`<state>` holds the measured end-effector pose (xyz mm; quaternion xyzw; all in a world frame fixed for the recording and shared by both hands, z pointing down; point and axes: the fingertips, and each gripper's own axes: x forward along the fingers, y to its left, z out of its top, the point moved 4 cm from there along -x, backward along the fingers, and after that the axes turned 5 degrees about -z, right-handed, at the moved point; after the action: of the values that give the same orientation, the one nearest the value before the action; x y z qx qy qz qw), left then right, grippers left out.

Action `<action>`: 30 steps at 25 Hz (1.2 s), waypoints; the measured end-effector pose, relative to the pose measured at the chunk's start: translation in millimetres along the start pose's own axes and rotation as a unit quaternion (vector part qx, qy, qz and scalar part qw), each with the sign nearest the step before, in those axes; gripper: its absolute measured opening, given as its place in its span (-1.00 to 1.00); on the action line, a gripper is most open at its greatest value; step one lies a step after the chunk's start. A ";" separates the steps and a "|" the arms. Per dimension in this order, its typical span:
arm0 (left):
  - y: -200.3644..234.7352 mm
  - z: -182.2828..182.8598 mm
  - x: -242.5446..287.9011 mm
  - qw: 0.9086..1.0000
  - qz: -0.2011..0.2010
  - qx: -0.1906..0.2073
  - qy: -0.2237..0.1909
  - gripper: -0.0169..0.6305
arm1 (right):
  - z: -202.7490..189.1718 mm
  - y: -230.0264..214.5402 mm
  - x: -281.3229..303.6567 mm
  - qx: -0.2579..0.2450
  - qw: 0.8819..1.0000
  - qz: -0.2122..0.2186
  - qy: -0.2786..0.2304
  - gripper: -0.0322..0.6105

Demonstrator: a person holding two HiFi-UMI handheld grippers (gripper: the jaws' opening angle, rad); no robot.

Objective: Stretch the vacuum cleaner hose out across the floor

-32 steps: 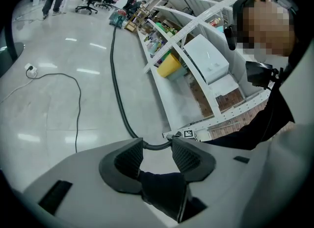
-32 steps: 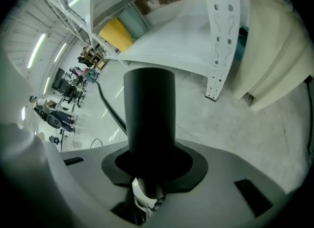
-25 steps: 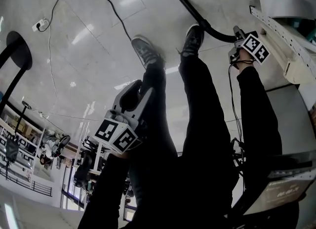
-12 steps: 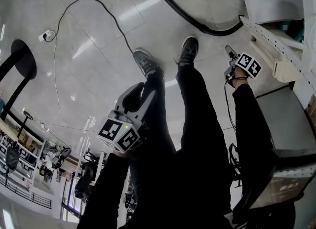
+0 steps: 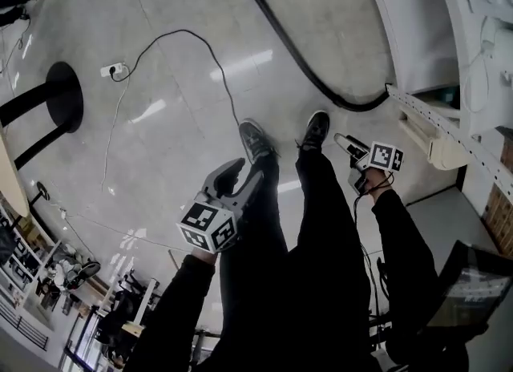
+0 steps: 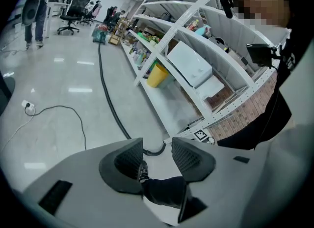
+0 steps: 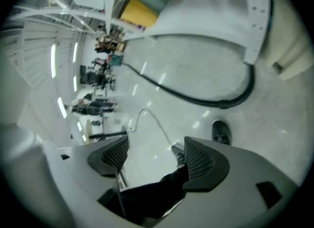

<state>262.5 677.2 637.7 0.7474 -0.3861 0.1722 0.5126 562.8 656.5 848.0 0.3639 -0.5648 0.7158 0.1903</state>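
The black vacuum hose (image 5: pixel 296 50) lies on the pale floor, running from the top of the head view down to a bend by the foot of the white rack. It shows in the left gripper view (image 6: pixel 105 89) and in the right gripper view (image 7: pixel 196 98) too. My right gripper (image 5: pixel 343 142) hangs above the floor, below the bend and apart from the hose. Its jaws (image 7: pixel 156 148) have just been opening and stand wide with nothing between them. My left gripper (image 5: pixel 240 174) is held over the person's legs, open (image 6: pixel 157 146) and empty.
A white rack of shelves (image 5: pixel 449 122) fills the right side, with a yellow bin (image 6: pixel 157 74) under it. A thin cable (image 5: pixel 192 42) leads to a socket strip (image 5: pixel 112 70) at upper left. A black round stand base (image 5: pixel 64 94) sits at far left. The person's shoes (image 5: pixel 255 139) stand mid-floor.
My right gripper was shut on the hose's end by the rack, then let it go and rose away. The hose end now rests on the floor. My left gripper lifted a little.
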 end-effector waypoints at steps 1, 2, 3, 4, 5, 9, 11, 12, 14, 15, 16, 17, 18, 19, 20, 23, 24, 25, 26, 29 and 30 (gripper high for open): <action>3.8 0.9 -7.9 1.000 0.006 -0.002 -0.006 -0.33 | -8.5 31.7 6.3 -0.031 0.998 0.036 0.034 0.25; 7.0 0.8 -18.7 1.000 0.015 -0.002 -0.009 -0.33 | -18.7 62.8 9.9 -0.060 0.994 0.063 0.063 0.20; 8.4 -0.3 -32.2 1.000 0.026 0.000 -0.007 -0.33 | -29.2 92.0 10.4 -0.079 0.990 0.082 0.082 0.11; 7.7 -1.5 -46.9 0.999 0.039 0.005 -0.003 -0.33 | -37.9 119.0 8.2 -0.088 0.987 0.096 0.089 -0.02; 5.0 -1.2 -60.9 0.999 0.049 0.013 0.001 -0.33 | -42.4 144.2 4.2 -0.089 0.987 0.106 0.086 -0.19; -11.9 22.9 -105.6 0.996 0.067 0.047 -0.020 -0.33 | -31.0 241.8 -15.5 -0.112 0.984 0.133 0.044 -0.43; -15.3 42.9 -127.7 0.995 0.075 0.050 -0.047 -0.33 | -26.8 294.6 -26.5 -0.163 0.976 0.142 0.040 -0.45; -14.8 53.3 -139.0 0.994 0.082 0.050 -0.060 -0.33 | -26.1 320.1 -32.5 -0.195 0.969 0.143 0.041 -0.47; -12.7 71.4 -161.4 0.991 0.098 0.049 -0.078 -0.33 | -28.0 363.4 -47.6 -0.257 0.955 0.140 0.041 -0.51; -13.2 77.8 -172.5 0.990 0.105 0.046 -0.084 -0.33 | -30.6 379.9 -57.7 -0.280 0.950 0.136 0.038 -0.53; -15.7 82.2 -183.1 0.989 0.110 0.043 -0.090 -0.33 | -33.6 392.5 -69.6 -0.297 0.946 0.130 0.030 -0.54; -20.3 85.1 -192.9 0.988 0.111 0.037 -0.096 -0.33 | -36.8 401.5 -83.3 -0.307 0.944 0.122 0.019 -0.55; -26.8 87.0 -201.8 0.988 0.108 0.030 -0.103 -0.33 | -40.0 408.0 -98.2 -0.315 0.943 0.112 0.005 -0.57; -34.4 89.1 -210.0 0.988 0.103 0.024 -0.111 -0.33 | -42.8 413.6 -114.1 -0.322 0.941 0.101 -0.011 -0.59; -41.8 92.0 -218.0 0.988 0.097 0.022 -0.119 -0.33 | -44.9 420.1 -130.0 -0.333 0.938 0.091 -0.029 -0.65; -57.2 105.8 -241.2 0.985 0.083 0.032 -0.148 -0.33 | -46.5 449.5 -174.1 -0.391 0.914 0.064 -0.088 -0.76; -61.4 111.2 -248.5 0.983 0.078 0.039 -0.161 -0.33 | -45.9 463.1 -188.5 -0.425 0.896 0.057 -0.114 -0.79; -66.2 117.2 -255.3 0.981 0.071 0.050 -0.174 -0.33 | -45.7 479.2 -203.4 -0.469 0.870 0.049 -0.143 -0.82; -72.0 123.4 -260.9 0.979 0.064 0.066 -0.184 -0.33 | -46.8 497.4 -218.9 -0.521 0.834 0.038 -0.176 -0.86; -90.8 137.3 -268.3 0.970 0.039 0.146 -0.193 -0.38 | -58.1 553.9 -262.0 -0.663 0.699 -0.017 -0.268 -0.86; -95.2 140.2 -269.0 0.965 0.032 0.177 -0.191 -0.46 | -63.0 571.0 -272.9 -0.688 0.662 -0.034 -0.295 -0.86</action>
<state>141.9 675.7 343.5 0.8326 -0.4638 0.1080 0.2828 334.1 588.6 258.4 0.3401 -0.9102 -0.0287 0.2346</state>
